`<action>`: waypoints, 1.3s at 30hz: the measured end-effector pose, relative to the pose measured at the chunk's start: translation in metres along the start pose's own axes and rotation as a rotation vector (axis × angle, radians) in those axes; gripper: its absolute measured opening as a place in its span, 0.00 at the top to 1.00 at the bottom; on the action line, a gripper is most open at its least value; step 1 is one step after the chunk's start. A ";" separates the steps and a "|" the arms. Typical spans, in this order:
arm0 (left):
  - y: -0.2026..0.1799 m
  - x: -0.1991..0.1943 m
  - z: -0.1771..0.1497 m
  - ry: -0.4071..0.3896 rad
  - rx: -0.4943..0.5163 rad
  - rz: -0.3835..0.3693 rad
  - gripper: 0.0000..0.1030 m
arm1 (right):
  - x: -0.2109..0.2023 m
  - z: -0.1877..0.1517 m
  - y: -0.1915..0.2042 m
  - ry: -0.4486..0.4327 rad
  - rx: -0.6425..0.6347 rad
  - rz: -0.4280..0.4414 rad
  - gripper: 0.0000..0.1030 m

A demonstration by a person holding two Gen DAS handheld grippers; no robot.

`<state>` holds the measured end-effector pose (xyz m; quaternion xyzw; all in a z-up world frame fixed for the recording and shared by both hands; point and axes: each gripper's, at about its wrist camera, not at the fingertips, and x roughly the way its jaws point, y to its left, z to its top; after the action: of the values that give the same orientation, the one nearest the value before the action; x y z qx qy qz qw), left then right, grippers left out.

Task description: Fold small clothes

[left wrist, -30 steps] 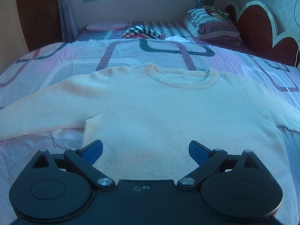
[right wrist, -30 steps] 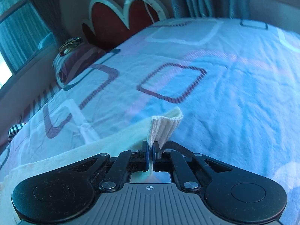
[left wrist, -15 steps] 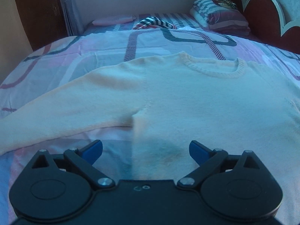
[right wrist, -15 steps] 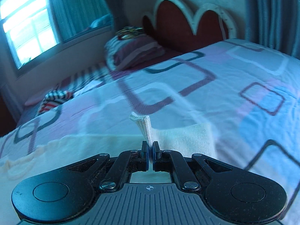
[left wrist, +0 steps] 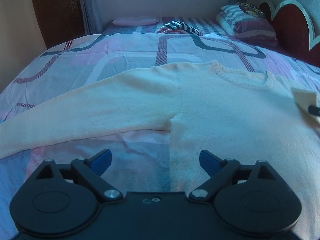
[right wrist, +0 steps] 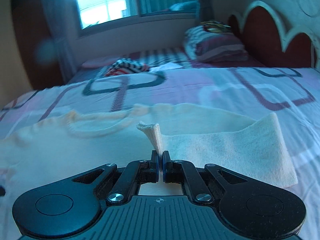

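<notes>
Your right gripper [right wrist: 160, 158] pinches the sweater [left wrist: 230, 120] cuff [right wrist: 154, 134]; left gripper [left wrist: 155, 158] fingers wide, closing over the hem, gripping nothing.

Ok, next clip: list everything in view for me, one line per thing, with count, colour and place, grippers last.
sweater: one, cream, spread flat on the bedspread.
sleeve cuff: one, cream ribbed, pinched and drawn in over the sweater's body.
bedspread: one, pink and lilac with dark loops, covering the bed.
striped cloth: one, dark and white, bunched at the far side.
pillows: a striped stack, beside the headboard.
headboard: one, dark red with pale trim, right.
window: one, bright, far wall.
left gripper: jaws closing, nothing between them, above the sweater's side edge.
right gripper: shut on the sleeve cuff.
</notes>
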<state>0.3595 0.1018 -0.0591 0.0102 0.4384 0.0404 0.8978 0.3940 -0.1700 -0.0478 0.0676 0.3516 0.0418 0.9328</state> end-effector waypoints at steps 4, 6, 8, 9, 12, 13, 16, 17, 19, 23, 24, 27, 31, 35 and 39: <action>0.006 0.001 0.002 0.005 -0.032 -0.020 0.23 | 0.013 -0.007 0.034 0.015 -0.064 0.057 0.97; 0.007 0.000 0.002 0.003 -0.035 -0.017 0.22 | 0.020 -0.010 0.046 0.027 -0.088 0.087 0.97; 0.006 -0.001 0.002 0.001 -0.036 -0.020 0.20 | 0.029 -0.014 0.058 0.049 -0.102 0.114 0.97; 0.006 -0.001 0.002 0.000 -0.039 -0.024 0.19 | 0.035 -0.016 0.061 0.067 -0.106 0.126 0.97; 0.000 -0.002 0.005 -0.013 -0.049 -0.041 0.16 | 0.038 -0.025 0.072 0.072 -0.137 0.143 0.68; -0.003 -0.002 0.006 -0.018 -0.056 -0.052 0.16 | 0.036 -0.026 0.072 0.060 -0.137 0.165 0.65; -0.018 0.004 0.014 -0.016 -0.088 -0.124 0.19 | 0.024 -0.027 0.062 0.003 -0.108 0.151 0.65; -0.026 0.007 0.016 -0.009 -0.099 -0.165 0.23 | 0.016 -0.026 0.053 -0.012 -0.079 0.151 0.65; -0.047 0.019 0.022 0.024 -0.124 -0.282 0.45 | 0.005 -0.024 0.034 -0.050 -0.014 0.134 0.67; -0.096 0.039 0.029 0.051 -0.144 -0.399 0.50 | -0.020 -0.016 -0.012 -0.086 0.077 0.067 0.70; -0.107 0.044 0.031 0.062 -0.136 -0.401 0.50 | -0.024 -0.015 -0.023 -0.094 0.086 0.045 0.70; -0.132 0.055 0.037 0.066 -0.114 -0.409 0.50 | -0.041 -0.013 -0.061 -0.110 0.125 -0.040 0.70; -0.147 0.067 0.046 0.077 -0.122 -0.416 0.97 | -0.060 -0.017 -0.117 -0.098 0.251 -0.133 0.70; -0.139 0.053 0.053 -0.009 -0.148 -0.397 0.97 | -0.067 -0.024 -0.155 -0.076 0.359 -0.161 0.71; -0.116 0.042 0.059 -0.048 -0.150 -0.351 0.97 | -0.072 -0.030 -0.165 -0.065 0.390 -0.152 0.71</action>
<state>0.4391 -0.0092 -0.0619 -0.1326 0.4077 -0.0845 0.8995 0.3253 -0.3388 -0.0485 0.2216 0.3266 -0.0998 0.9134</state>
